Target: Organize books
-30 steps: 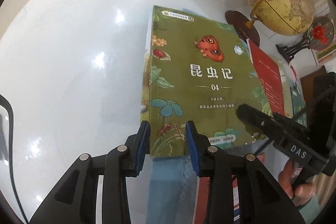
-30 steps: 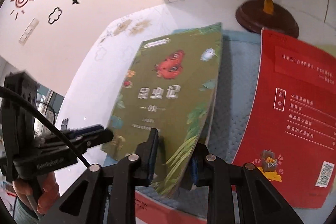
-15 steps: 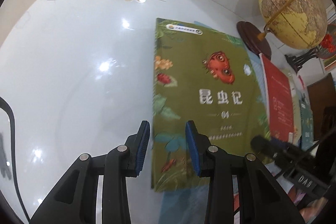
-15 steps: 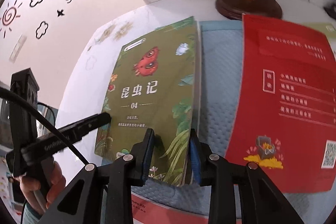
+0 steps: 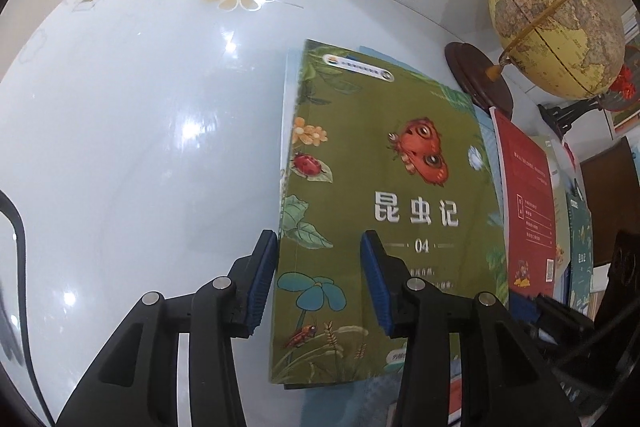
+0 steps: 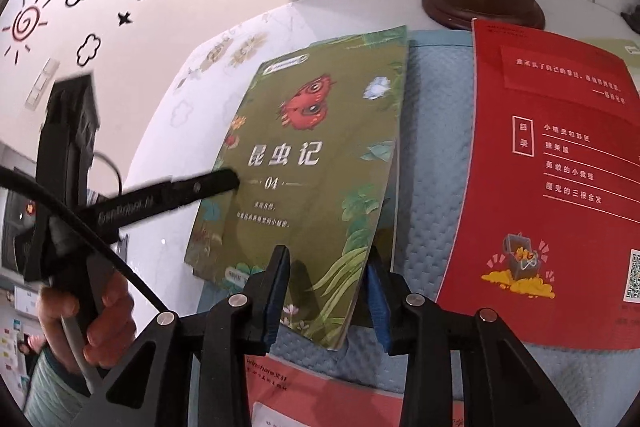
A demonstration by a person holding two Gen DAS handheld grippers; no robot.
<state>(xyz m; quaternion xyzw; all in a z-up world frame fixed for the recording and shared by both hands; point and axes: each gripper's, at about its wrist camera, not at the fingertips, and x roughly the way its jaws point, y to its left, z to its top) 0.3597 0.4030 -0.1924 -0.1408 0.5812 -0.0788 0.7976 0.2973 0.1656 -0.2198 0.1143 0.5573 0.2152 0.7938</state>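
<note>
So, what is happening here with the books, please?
A person holds a gripper in each hand and sorts books on a white table. The green book lies flat, partly on a blue mat. Both the left gripper and the right gripper hover over its near edge with jaws open; neither grips it. A red book lies to its right on the mat, and a globe stands behind.

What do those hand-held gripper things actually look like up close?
Each hand-held gripper is black, with angular fingers, silver rivets and ribbed blue pads. From the right one's camera, the left shows white lettering, a black cable, and a bare hand with a pale green sleeve.
</note>
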